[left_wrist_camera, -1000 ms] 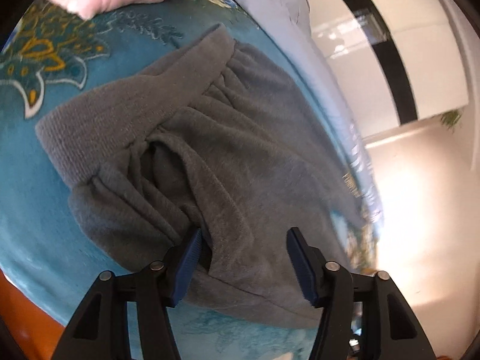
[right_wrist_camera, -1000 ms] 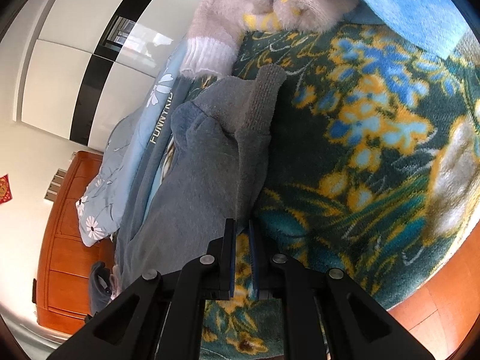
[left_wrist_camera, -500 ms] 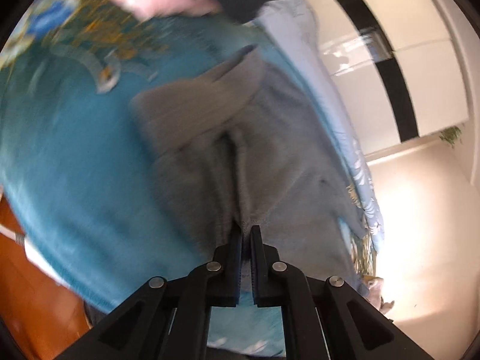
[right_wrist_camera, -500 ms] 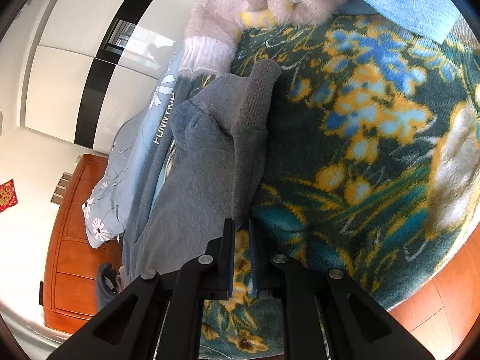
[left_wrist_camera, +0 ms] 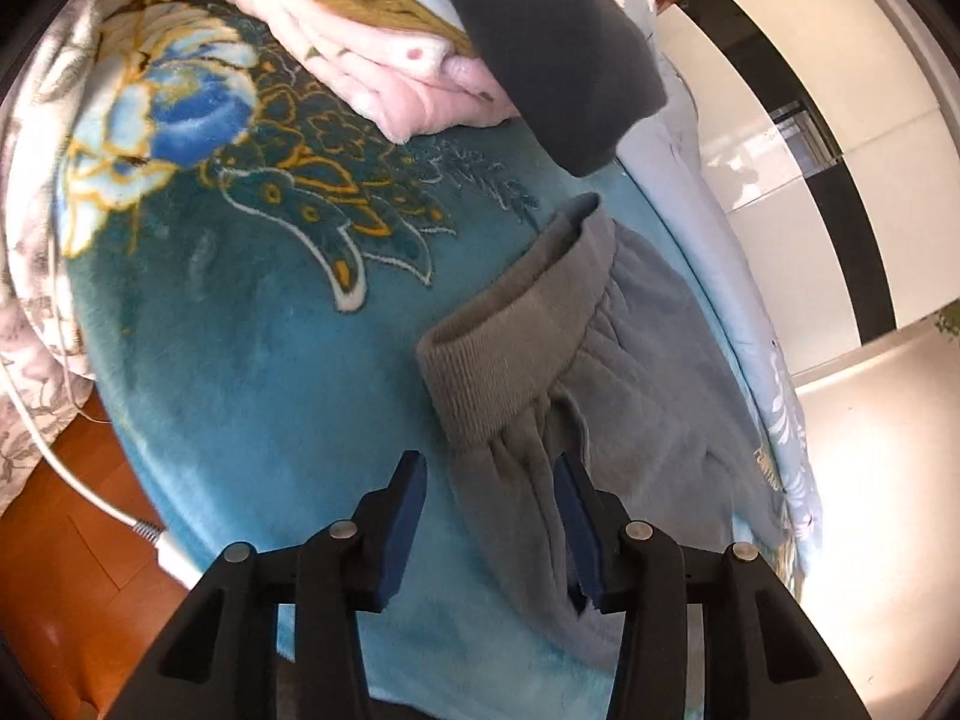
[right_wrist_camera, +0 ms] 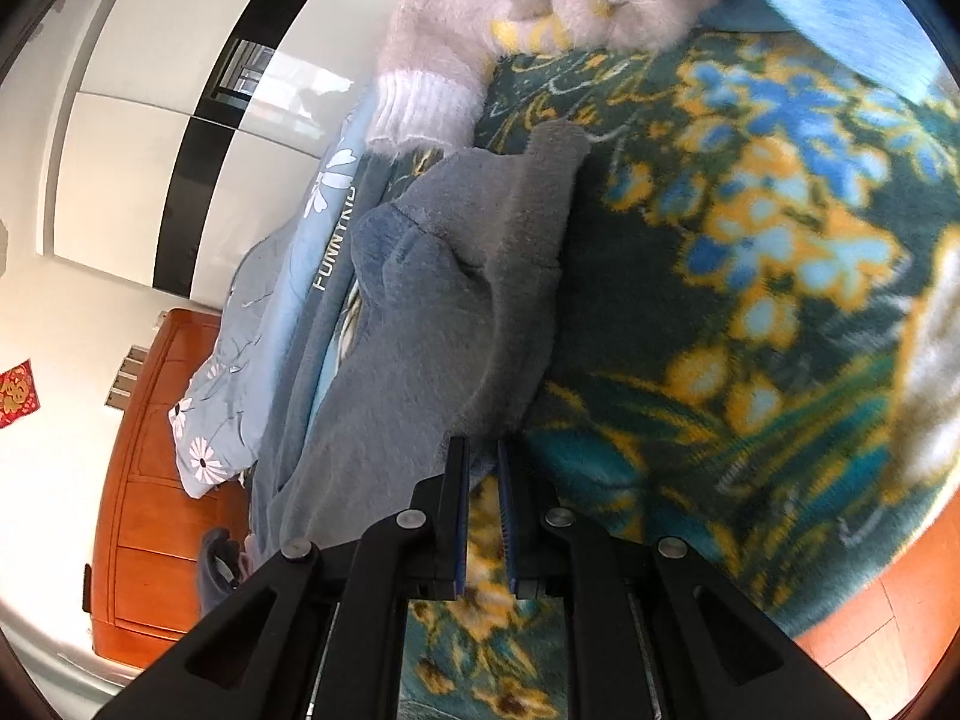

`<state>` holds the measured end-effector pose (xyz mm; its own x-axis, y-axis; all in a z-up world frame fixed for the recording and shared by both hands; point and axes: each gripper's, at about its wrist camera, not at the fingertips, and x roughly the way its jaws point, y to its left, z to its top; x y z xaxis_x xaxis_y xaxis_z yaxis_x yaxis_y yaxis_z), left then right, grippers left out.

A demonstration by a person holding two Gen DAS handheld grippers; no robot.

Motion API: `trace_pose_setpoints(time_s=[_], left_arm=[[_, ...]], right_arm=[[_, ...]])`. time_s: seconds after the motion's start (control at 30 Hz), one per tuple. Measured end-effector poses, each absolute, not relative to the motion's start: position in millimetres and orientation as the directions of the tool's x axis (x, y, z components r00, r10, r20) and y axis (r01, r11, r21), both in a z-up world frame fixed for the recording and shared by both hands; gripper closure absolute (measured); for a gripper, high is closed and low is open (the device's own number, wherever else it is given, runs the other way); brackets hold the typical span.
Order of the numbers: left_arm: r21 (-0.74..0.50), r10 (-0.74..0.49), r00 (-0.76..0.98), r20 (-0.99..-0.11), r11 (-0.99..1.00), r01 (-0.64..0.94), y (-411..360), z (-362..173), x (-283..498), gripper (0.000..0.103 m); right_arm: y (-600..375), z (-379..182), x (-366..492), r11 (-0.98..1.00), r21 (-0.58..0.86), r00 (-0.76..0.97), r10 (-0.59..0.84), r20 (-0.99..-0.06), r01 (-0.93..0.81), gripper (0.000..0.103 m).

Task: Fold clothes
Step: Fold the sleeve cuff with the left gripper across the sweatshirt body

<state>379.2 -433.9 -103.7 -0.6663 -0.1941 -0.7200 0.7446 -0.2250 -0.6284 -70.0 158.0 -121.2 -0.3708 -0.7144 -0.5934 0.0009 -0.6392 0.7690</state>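
- Grey fleece trousers (left_wrist_camera: 600, 372) lie on a teal flowered blanket (left_wrist_camera: 252, 324) in the centre-right of the left wrist view, with the ribbed waistband (left_wrist_camera: 510, 354) turned toward the middle of the frame.
- Along the upper edge of that view sit folded pink clothes (left_wrist_camera: 384, 78) under an olive layer, and a dark sleeve (left_wrist_camera: 558, 48) hangs over them from above.
- A white cable (left_wrist_camera: 90, 480) crosses the wooden floor at lower left.
- Only the right wrist view shows a fluffy pale garment (right_wrist_camera: 480, 18) at top centre, a light blue flowered quilt (right_wrist_camera: 282, 276) at left, and an orange wooden cabinet (right_wrist_camera: 156, 480) at lower left; a black-and-white wardrobe appears in both.
- The left gripper (left_wrist_camera: 489, 516) points steeply down from the bottom of its frame; its jaws are opening, with a fold of the trousers between them and the right-hand pad against the cloth.
- The right gripper (right_wrist_camera: 480, 492) angles down at bottom centre, its jaws nearly together on the edge of the trousers (right_wrist_camera: 444, 312).
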Motion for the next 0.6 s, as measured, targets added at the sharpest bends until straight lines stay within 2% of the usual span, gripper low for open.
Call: trace_pose_setpoints(time_s=[0.1, 0.17, 0.2, 0.37, 0.43, 0.47, 0.5, 0.6], left_arm=[[-0.627, -0.187, -0.667, -0.722, -0.234, 0.744, -430, -119, 355, 0.058], [-0.624, -0.187, -0.663, -0.725, -0.229, 0.747, -431, -123, 350, 0.08], [-0.615, -0.189, -0.652, -0.734, -0.223, 0.757, -432, -125, 350, 0.086], [-0.689, -0.177, -0.707, -0.684, -0.158, 0.707, -437, -137, 359, 0.089], [-0.713, -0.168, -0.726, -0.666, -0.143, 0.687, -438, -142, 363, 0.089], [-0.715, -0.167, -0.73, -0.663, -0.147, 0.683, -437, -143, 362, 0.089], [-0.717, -0.166, -0.733, -0.66, -0.151, 0.68, -437, -145, 361, 0.089], [-0.714, -0.169, -0.734, -0.658, -0.171, 0.679, -437, -145, 354, 0.089]], right_arm=[[157, -115, -78, -0.646, 0.763, -0.38, -0.709, -0.595, 0.009, 0.094], [157, -112, -83, -0.652, 0.758, -0.386, -0.701, -0.599, 0.009, 0.094], [157, -112, -85, -0.655, 0.755, -0.386, -0.699, -0.603, 0.006, 0.094], [162, -113, -91, -0.633, 0.774, -0.403, -0.711, -0.576, 0.01, 0.093], [164, -116, -88, -0.613, 0.79, -0.408, -0.726, -0.554, 0.018, 0.083], [165, -117, -87, -0.605, 0.796, -0.41, -0.731, -0.545, 0.023, 0.071], [164, -117, -86, -0.61, 0.791, -0.41, -0.731, -0.546, 0.036, 0.065], [159, -118, -89, -0.621, 0.782, -0.407, -0.728, -0.552, 0.05, 0.065]])
